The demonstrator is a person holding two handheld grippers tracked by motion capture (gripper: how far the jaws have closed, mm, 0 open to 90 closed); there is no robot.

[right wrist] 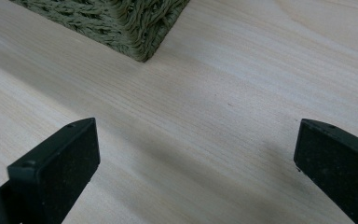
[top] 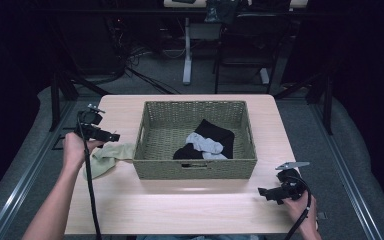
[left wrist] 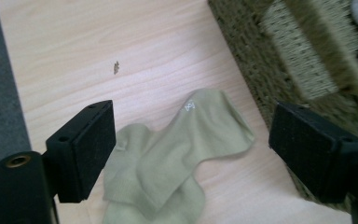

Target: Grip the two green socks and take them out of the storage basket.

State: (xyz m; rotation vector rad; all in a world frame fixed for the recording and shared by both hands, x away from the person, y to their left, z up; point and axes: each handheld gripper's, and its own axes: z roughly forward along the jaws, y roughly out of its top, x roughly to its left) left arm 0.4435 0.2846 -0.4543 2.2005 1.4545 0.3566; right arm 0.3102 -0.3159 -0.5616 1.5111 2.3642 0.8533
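Pale green sock (left wrist: 177, 154) lies crumpled on the table (top: 180, 200), touching the left wall of the basket (top: 195, 169). Left gripper (left wrist: 191, 149) hovers directly above it, jaws wide, nothing held. Right gripper (right wrist: 196, 172), also wide and empty, sits well apart near the basket's right front corner; left hand is nearer.

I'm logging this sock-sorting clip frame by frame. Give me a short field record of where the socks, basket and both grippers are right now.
left gripper: open, above the green sock, nothing between the jaws
green sock: crumpled flat on the table, left of the basket
wicker basket: mid-table, holds socks
black sock: in the basket
grey sock: in the basket, on the black one
right gripper: open, empty, over bare tabletop
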